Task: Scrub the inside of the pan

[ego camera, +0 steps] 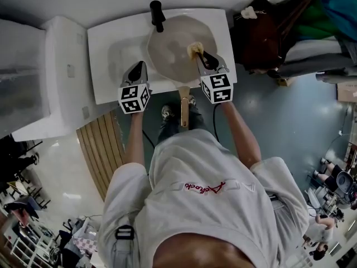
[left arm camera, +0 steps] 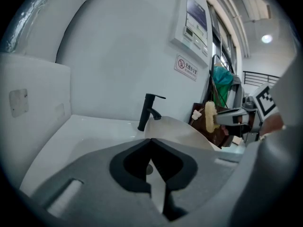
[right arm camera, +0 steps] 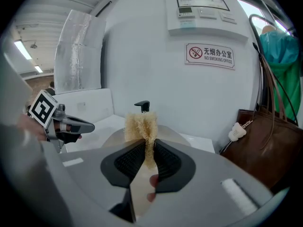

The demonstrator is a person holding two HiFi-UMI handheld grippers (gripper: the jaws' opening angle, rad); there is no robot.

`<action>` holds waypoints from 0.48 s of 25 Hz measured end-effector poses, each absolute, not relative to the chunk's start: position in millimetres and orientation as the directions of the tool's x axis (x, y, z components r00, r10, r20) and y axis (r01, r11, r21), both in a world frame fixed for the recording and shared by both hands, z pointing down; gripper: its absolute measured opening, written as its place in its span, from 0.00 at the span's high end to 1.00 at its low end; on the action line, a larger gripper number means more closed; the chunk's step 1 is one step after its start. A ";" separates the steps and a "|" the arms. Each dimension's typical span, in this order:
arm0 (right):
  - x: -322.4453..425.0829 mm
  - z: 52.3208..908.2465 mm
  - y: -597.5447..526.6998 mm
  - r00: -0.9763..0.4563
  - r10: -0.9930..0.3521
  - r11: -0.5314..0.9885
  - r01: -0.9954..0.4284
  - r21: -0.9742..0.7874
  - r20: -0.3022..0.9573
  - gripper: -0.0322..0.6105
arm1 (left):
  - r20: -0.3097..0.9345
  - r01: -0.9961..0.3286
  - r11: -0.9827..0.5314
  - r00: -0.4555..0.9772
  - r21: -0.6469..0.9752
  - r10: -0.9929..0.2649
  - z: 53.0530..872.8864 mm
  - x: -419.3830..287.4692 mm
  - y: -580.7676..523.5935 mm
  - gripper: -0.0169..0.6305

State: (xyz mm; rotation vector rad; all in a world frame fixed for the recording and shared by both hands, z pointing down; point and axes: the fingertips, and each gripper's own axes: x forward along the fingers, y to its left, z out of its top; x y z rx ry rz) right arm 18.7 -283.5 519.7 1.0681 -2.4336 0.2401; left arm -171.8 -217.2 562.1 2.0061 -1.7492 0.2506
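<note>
A round grey pan (ego camera: 175, 43) lies in the white sink (ego camera: 111, 54), its wooden handle (ego camera: 183, 105) sticking out over the front edge toward me. My right gripper (ego camera: 202, 56) is over the pan's right side, shut on a pale yellow loofah scrubber (ego camera: 194, 49). In the right gripper view the scrubber (right arm camera: 140, 126) is pinched upright between the pads of that gripper (right arm camera: 149, 148), with the pan (right arm camera: 170, 134) behind it. My left gripper (ego camera: 136, 68) is at the sink's front edge, left of the pan, apart from it. Its jaws (left arm camera: 151, 141) are shut with nothing between them.
A black faucet (ego camera: 157, 14) stands at the sink's back edge, just beyond the pan. A white cabinet (ego camera: 61, 77) flanks the sink on the left. A brown bag (ego camera: 262, 38) hangs to the right. Wooden slats (ego camera: 103, 149) lie on the floor at the left.
</note>
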 end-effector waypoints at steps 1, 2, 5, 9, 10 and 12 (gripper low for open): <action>18.0 523.4 -284.6 -0.593 -0.641 0.688 -0.726 0.022 0.488 0.84 | 0.433 -0.972 -0.076 0.168 0.222 -0.886 564.0 -171.1 -216.7 0.97; 17.5 527.5 -285.5 -0.597 -0.633 0.693 -0.720 0.017 0.493 0.84 | 0.437 -0.972 -0.071 0.164 0.222 -0.884 566.0 -170.2 -216.4 0.97; 16.5 539.9 -287.3 -0.608 -0.609 0.707 -0.707 0.002 0.510 0.84 | 0.452 -0.973 -0.056 0.155 0.223 -0.878 573.6 -167.6 -216.6 0.97; 15.4 556.0 -287.8 -0.616 -0.581 0.722 -0.692 -0.011 0.532 0.84 | 0.472 -0.974 -0.045 0.149 0.224 -0.869 585.9 -167.1 -220.5 0.97; 15.3 560.0 -287.9 -0.617 -0.575 0.726 -0.688 -0.012 0.537 0.84 | 0.475 -0.974 -0.045 0.149 0.224 -0.867 588.6 -167.0 -222.5 0.97; 16.1 568.0 -287.4 -0.618 -0.563 0.735 -0.678 -0.009 0.549 0.84 | 0.480 -0.973 -0.045 0.151 0.225 -0.864 594.0 -165.5 -227.0 0.97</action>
